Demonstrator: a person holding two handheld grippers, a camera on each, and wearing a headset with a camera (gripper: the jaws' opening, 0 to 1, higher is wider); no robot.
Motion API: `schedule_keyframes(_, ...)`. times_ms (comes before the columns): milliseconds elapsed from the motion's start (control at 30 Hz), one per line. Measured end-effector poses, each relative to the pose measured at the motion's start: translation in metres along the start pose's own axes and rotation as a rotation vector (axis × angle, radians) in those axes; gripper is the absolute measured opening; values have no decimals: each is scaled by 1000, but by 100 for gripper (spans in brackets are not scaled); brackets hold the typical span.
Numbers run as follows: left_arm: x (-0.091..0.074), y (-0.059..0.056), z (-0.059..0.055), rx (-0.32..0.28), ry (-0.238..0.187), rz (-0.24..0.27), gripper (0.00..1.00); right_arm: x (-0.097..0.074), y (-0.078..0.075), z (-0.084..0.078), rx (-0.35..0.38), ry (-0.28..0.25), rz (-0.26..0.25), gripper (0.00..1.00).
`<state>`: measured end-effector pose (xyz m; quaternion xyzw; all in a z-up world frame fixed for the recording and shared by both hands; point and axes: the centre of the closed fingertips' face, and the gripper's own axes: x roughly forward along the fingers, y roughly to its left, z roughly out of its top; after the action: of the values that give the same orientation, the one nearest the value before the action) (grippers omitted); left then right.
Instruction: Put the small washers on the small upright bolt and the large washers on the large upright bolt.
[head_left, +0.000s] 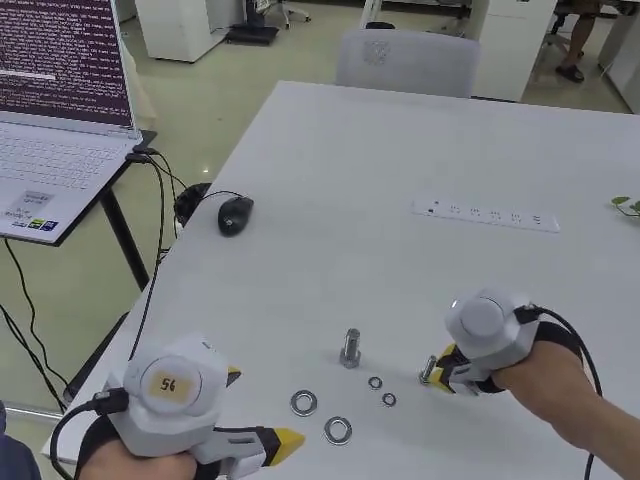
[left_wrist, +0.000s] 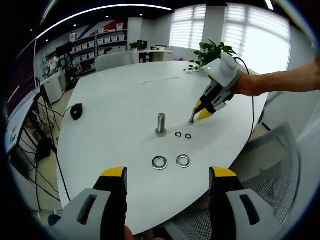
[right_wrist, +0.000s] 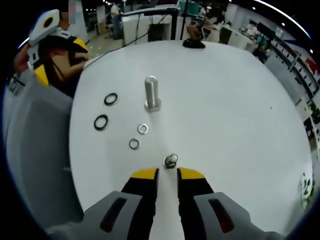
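Note:
The large upright bolt (head_left: 350, 348) stands mid-table, and the small upright bolt (head_left: 428, 370) stands to its right. Two large washers (head_left: 304, 403) (head_left: 338, 430) and two small washers (head_left: 375, 382) (head_left: 389, 400) lie flat in front of them. My right gripper (head_left: 441, 368) sits just right of the small bolt. In the right gripper view the small bolt (right_wrist: 171, 160) stands just ahead of that gripper (right_wrist: 168, 174), whose jaws are a narrow gap apart with nothing between them. My left gripper (left_wrist: 169, 174) is wide open at the near table edge, short of the large washers (left_wrist: 159, 162).
A black mouse (head_left: 235, 214) and its cable lie at the table's left edge. A white power strip (head_left: 487, 215) lies further back on the right. A laptop (head_left: 55, 150) stands on a side stand to the left, and a grey chair (head_left: 405, 62) is at the far edge.

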<state>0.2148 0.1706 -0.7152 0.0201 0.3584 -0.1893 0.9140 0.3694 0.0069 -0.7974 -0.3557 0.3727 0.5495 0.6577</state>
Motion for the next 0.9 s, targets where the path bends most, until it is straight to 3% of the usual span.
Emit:
schedule_keyframes(267, 1, -1, 0, 0, 0, -3, 65, 6, 18, -30, 40, 38, 32, 16)
schedule_keyframes(367, 1, -1, -1, 2, 1, -4, 65, 8, 29, -32, 40, 38, 58, 16)
schedule_keyframes(600, 0, -1, -1, 3, 2, -5, 65, 18, 53, -18, -31, 15, 124, 16)
schedule_keyframes(800, -3, 1, -1, 3, 3, 2, 65, 31, 55, 3, -52, -16, 124, 16)
schedule_keyframes(900, -4, 2, -2, 1, 4, 5, 65, 35, 57, 12, -118, -19, 121, 16)
